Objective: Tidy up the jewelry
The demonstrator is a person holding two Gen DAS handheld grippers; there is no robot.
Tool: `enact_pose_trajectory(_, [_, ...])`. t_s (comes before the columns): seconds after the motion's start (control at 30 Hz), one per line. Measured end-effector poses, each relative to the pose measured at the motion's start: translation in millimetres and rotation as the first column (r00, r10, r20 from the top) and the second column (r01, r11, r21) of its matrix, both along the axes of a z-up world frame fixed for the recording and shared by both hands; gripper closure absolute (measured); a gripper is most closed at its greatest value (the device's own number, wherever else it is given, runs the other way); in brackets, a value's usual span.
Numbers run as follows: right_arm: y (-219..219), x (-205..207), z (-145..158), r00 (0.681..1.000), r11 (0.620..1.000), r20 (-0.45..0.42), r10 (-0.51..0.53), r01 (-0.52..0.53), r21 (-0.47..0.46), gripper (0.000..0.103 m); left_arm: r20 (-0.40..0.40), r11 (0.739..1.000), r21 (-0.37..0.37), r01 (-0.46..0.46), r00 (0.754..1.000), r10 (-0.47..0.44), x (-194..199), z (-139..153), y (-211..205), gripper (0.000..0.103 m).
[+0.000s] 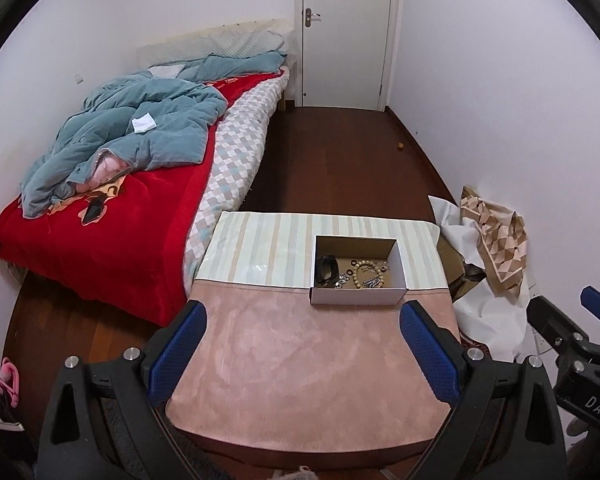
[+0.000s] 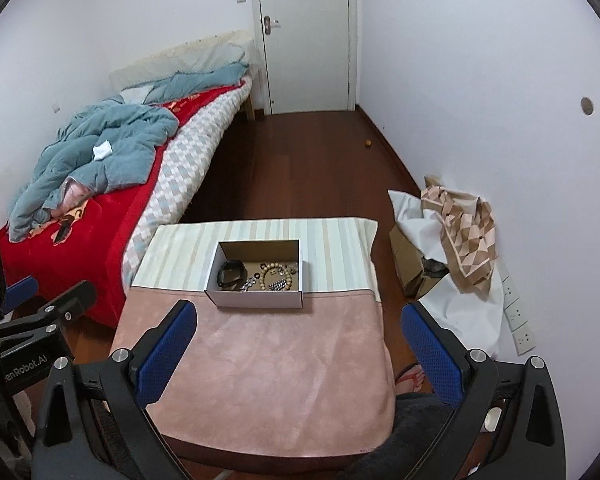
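A small open cardboard box (image 1: 358, 296) stands on the table where the pink cloth (image 1: 300, 360) meets the striped cloth (image 1: 260, 248). Inside lie a black bracelet (image 1: 327, 269), a wooden bead bracelet (image 1: 365, 273) and small silver pieces (image 1: 370, 282). The box also shows in the right wrist view (image 2: 256, 298), with the black bracelet (image 2: 230, 274) and the beads (image 2: 276, 276). My left gripper (image 1: 302, 316) is open and empty, held above the pink cloth short of the box. My right gripper (image 2: 298, 320) is open and empty, also short of the box.
A bed (image 1: 112, 216) with a red blanket and a teal quilt stands left of the table. A cardboard box draped with white and patterned cloth (image 1: 496, 240) sits on the floor at the right wall. A closed white door (image 1: 346, 32) is at the far end.
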State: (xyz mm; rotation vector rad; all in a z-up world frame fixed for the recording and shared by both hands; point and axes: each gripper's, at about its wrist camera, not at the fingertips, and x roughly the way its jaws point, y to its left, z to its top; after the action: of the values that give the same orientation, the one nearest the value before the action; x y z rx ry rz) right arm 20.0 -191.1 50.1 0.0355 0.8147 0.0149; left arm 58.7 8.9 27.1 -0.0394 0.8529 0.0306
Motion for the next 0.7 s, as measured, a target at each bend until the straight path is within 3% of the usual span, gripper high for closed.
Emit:
enact_pose_trajectory(0.27, [-1.9, -18.9, 17.6, 1.000, 1.000, 0.003, 0.000, 0.000, 0.005, 0.000, 0.010, 1.000, 0.002, 0.018, 1.000, -0.018, -9.7, 14.0, -2.4, 0.005])
enact_pose_trajectory(0.7, [-3.5, 37.4, 10.2, 1.000, 0.999, -0.001, -0.030, 0.030, -0.026, 0.000, 0.024, 0.999, 0.029, -0.019, 1.000, 0.018, 37.1, 4.7, -2.3, 0.002])
